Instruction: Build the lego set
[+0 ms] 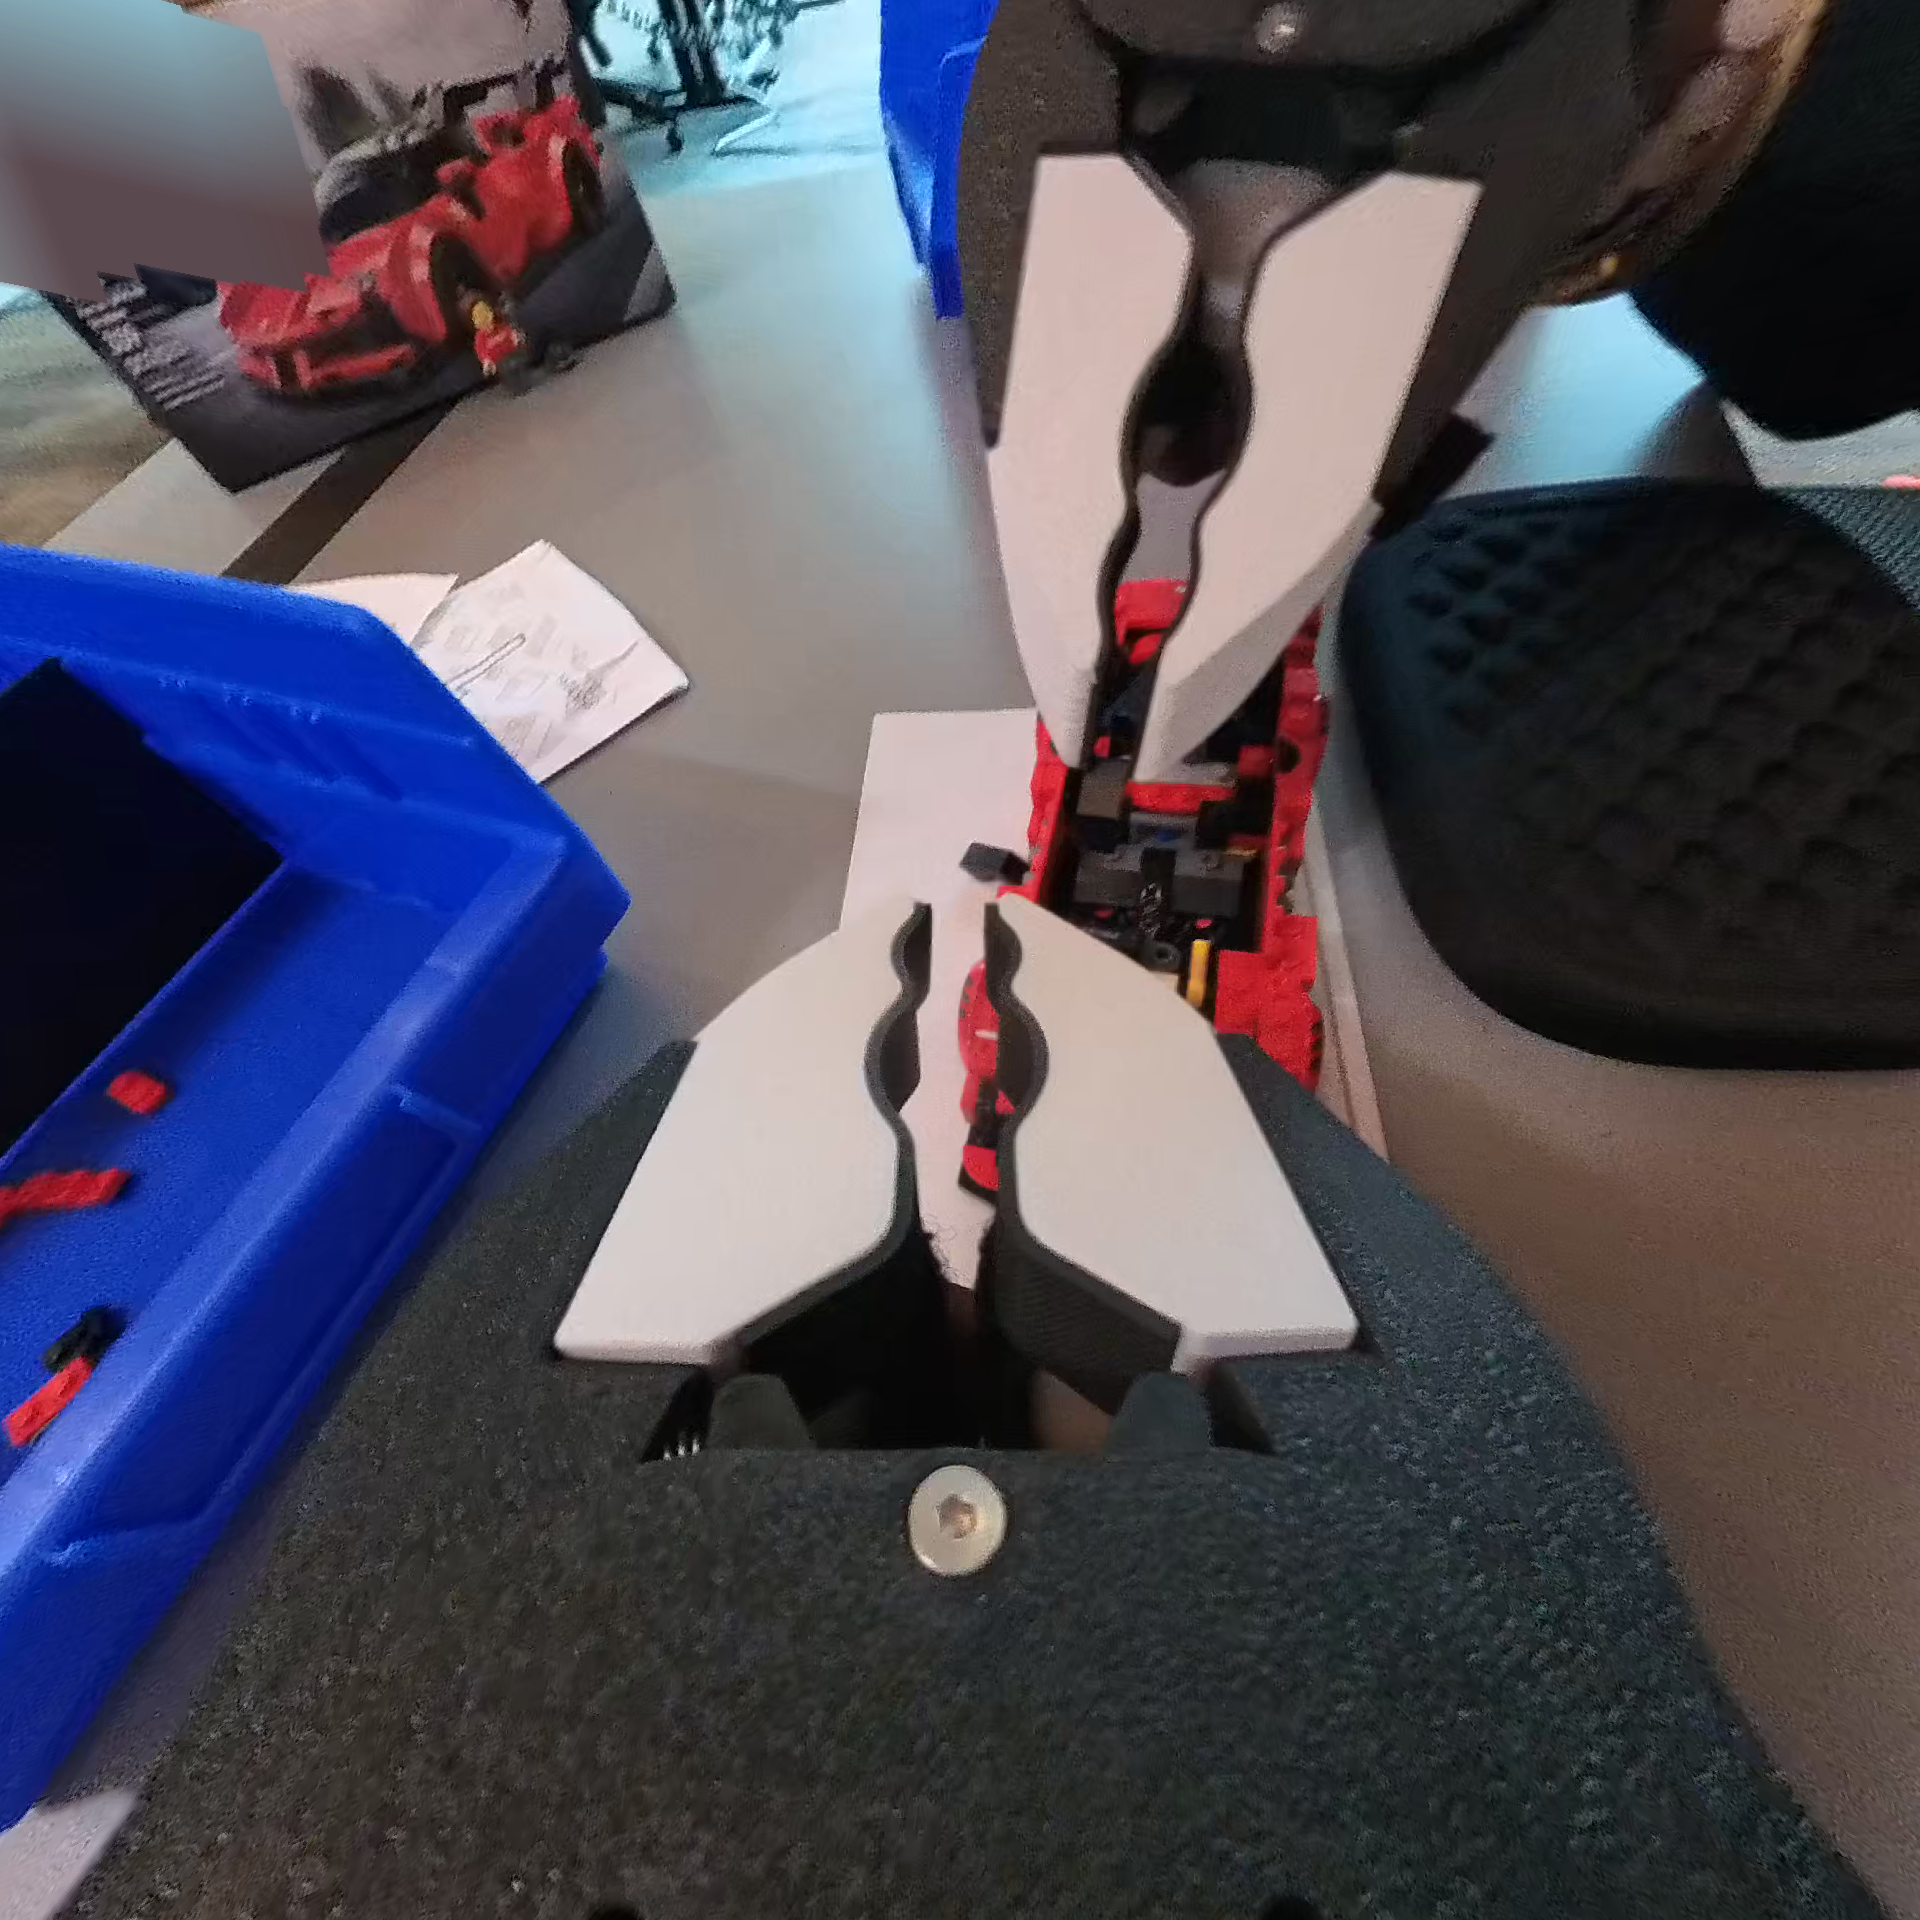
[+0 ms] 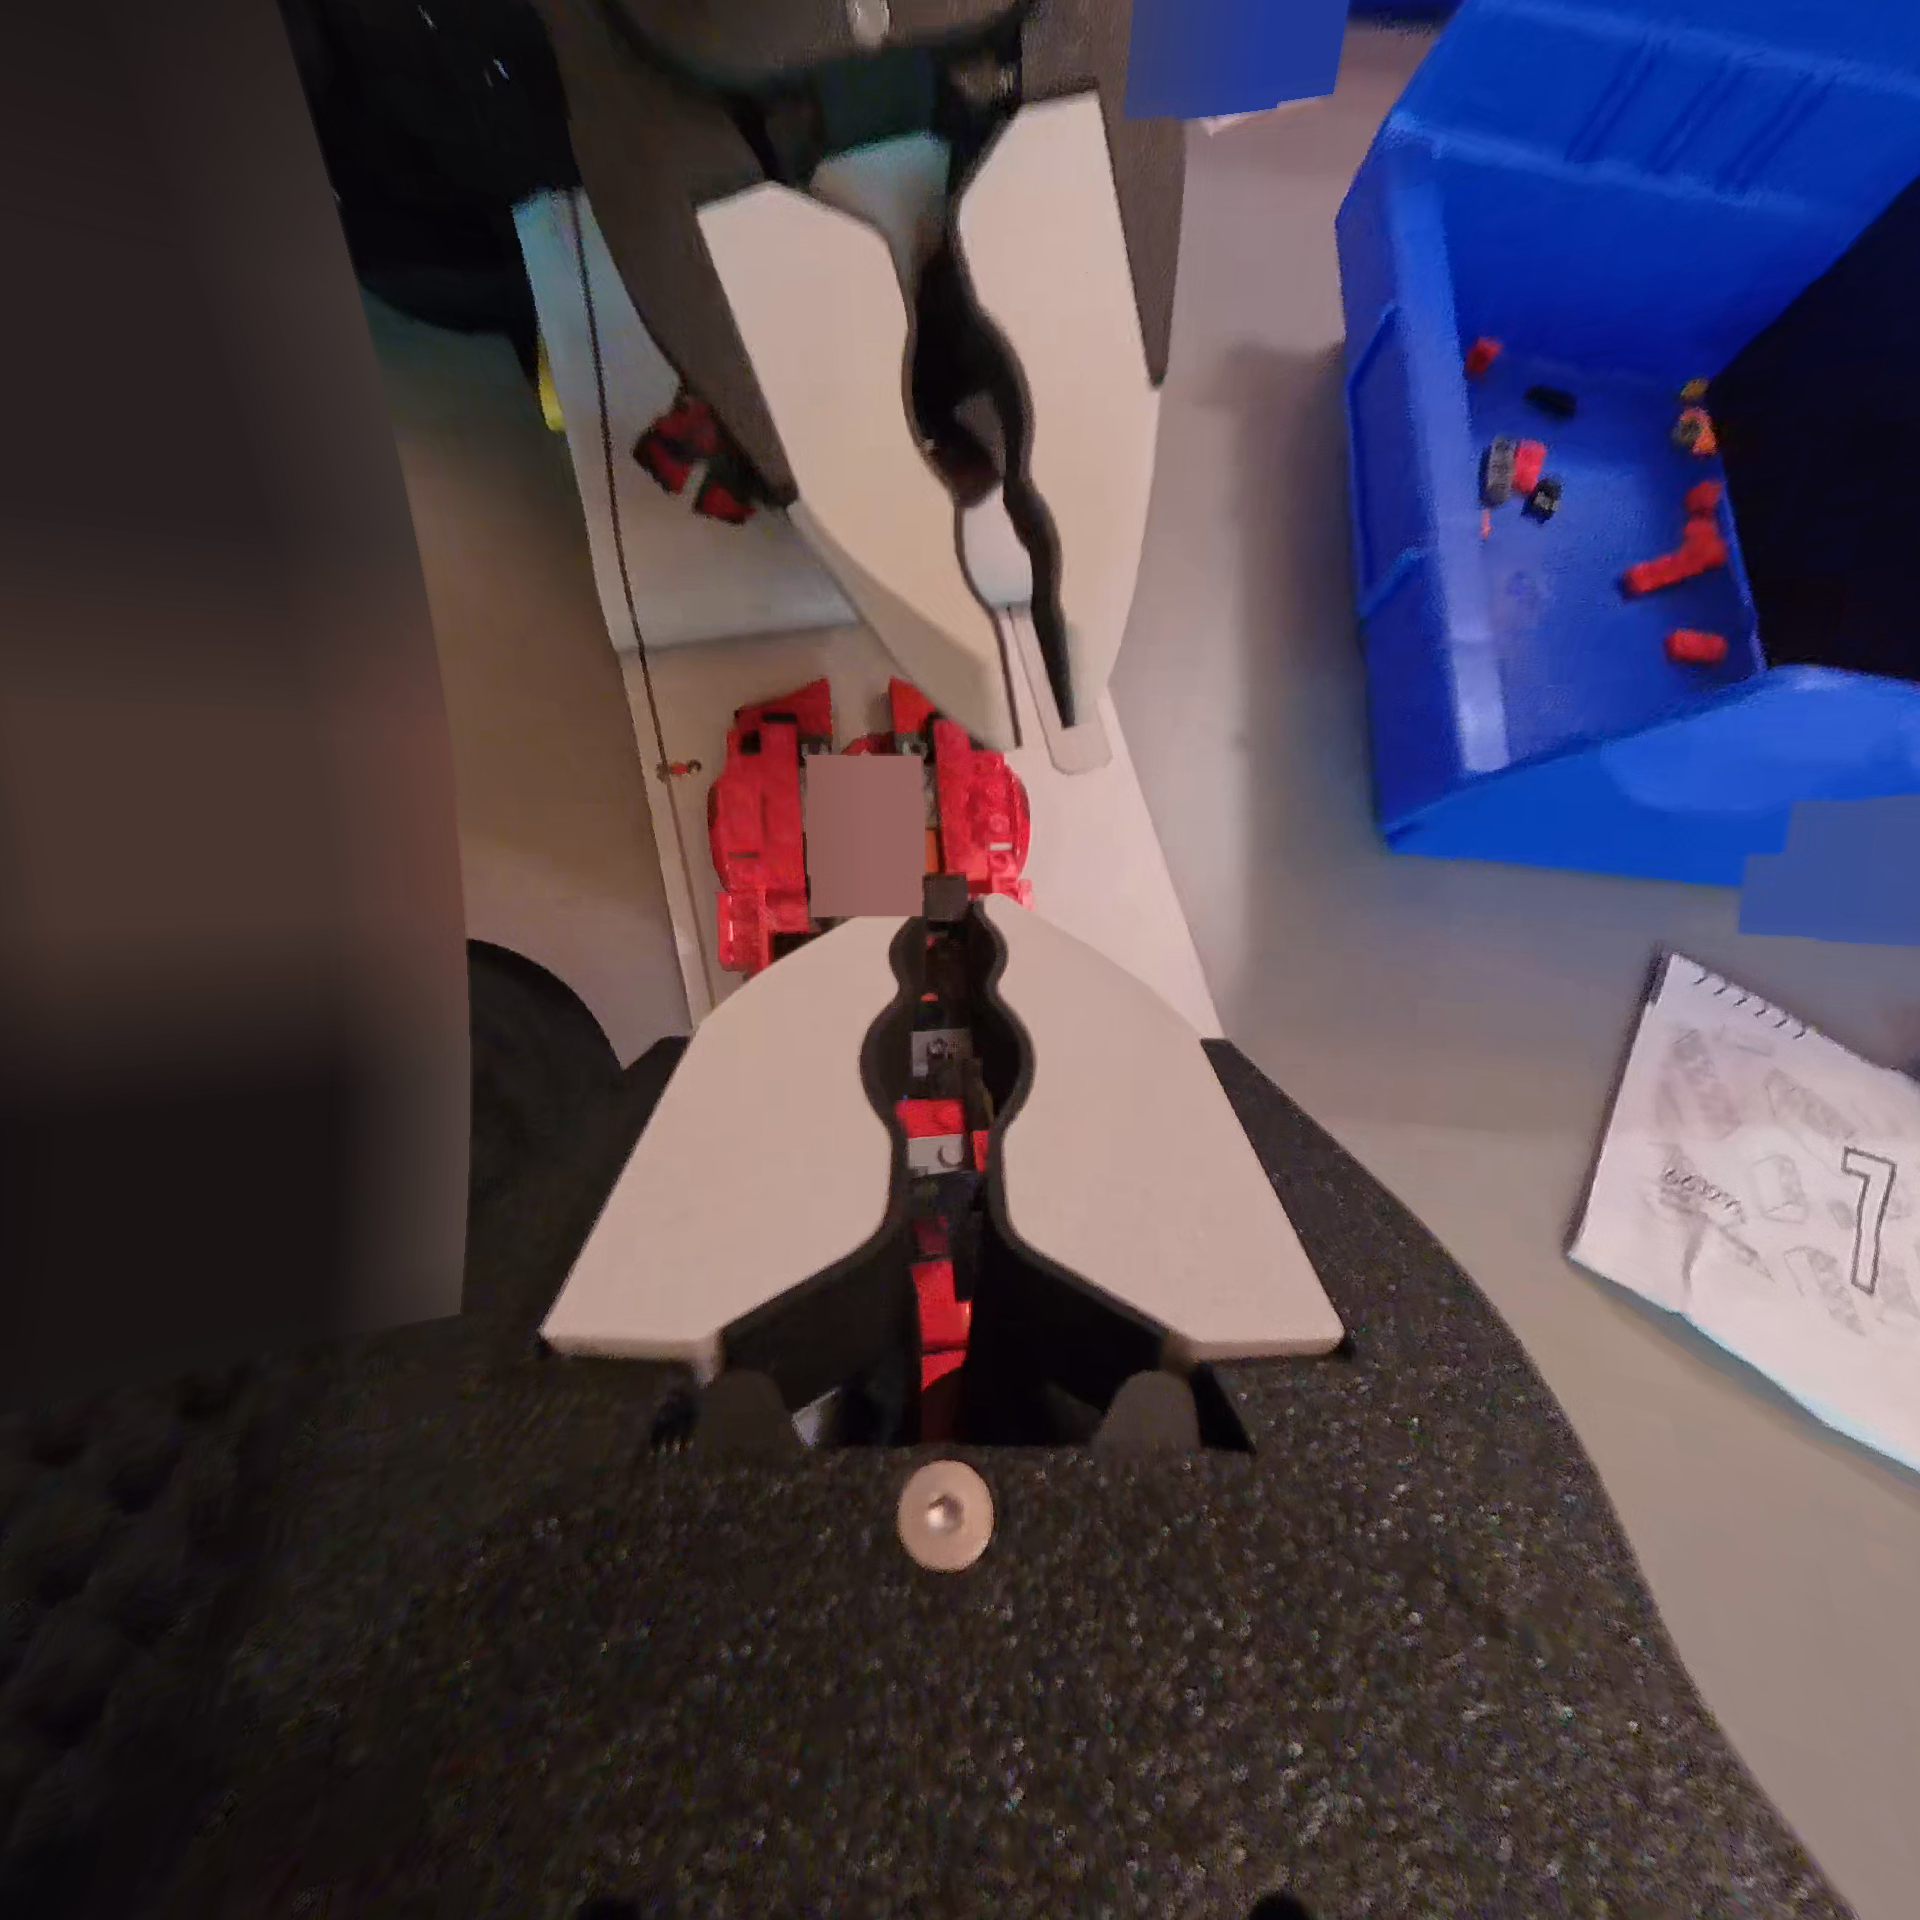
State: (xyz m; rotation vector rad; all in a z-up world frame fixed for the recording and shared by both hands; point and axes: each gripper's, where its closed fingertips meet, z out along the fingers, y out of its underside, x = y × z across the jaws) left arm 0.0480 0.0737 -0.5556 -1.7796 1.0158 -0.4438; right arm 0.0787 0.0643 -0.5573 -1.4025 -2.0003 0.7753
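Observation:
A partly built red and black lego car (image 1: 1278, 987) lies on a white sheet (image 1: 935, 790); it also shows in the right wrist view (image 2: 758, 821). My right gripper (image 2: 945, 920) is shut on a small black brick (image 2: 943, 896) and holds it over the car's open middle. In the left wrist view it (image 1: 1107, 758) comes down from above onto the car's black interior. My left gripper (image 1: 958, 914) is beside the car's left side, its jaws a narrow gap apart with nothing between them. Its tips (image 2: 1039, 732) are low over the sheet. A loose black piece (image 1: 992, 860) lies on the sheet.
A blue bin (image 1: 364, 935) with loose red and black pieces (image 2: 1673, 561) stands left of the car. A printed paper sheet (image 1: 551, 655) and the set's box (image 1: 447, 239) lie farther back. A black mesh cushion (image 1: 1662, 769) is to the right. A second blue bin (image 1: 925, 135) stands behind. Less than 4 cm separates the two grippers' tips.

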